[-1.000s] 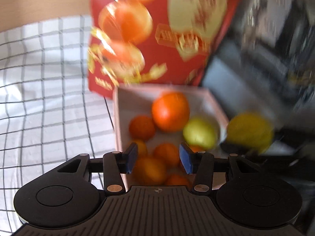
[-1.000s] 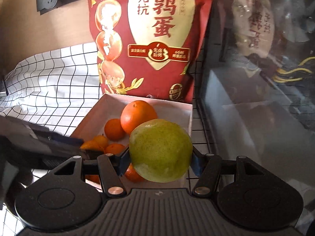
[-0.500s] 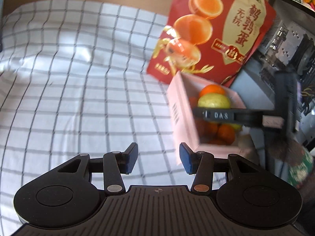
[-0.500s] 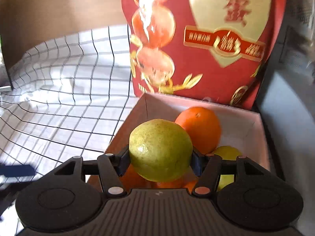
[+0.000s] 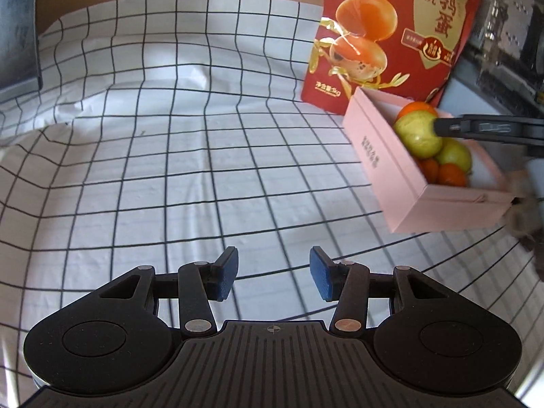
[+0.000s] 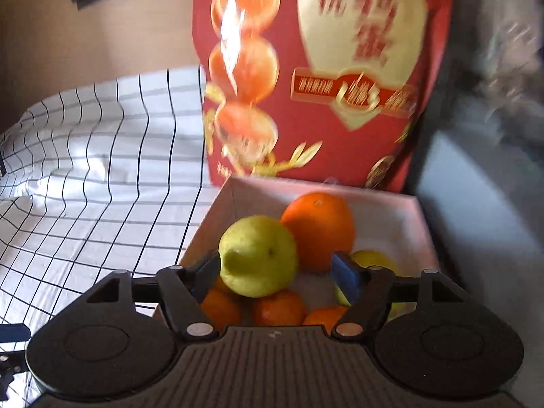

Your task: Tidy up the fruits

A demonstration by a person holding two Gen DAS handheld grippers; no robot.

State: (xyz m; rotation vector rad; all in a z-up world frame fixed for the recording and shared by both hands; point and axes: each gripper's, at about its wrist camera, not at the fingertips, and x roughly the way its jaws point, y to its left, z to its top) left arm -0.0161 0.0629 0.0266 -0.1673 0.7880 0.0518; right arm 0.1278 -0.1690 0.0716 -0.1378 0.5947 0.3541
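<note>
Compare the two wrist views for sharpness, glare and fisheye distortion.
Left wrist view: sharp; the checked cloth has grid lines bowed by the fisheye, soft sun patches and crease shadows; the red bag has legible print. Right wrist view: motion-blurred; the red bag's print is smeared, with a white glare streak; the green fruit and pink box are only slightly soft.

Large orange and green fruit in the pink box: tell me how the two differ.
The green fruit is yellow-green; the large orange is deep orange. The green fruit sits on top of the small oranges, between the opening jaws of the right hand-held gripper; the large orange lies behind it, nearer the box's far wall, beyond the fingers. Both are round, similar in size, and inside the box.
</note>
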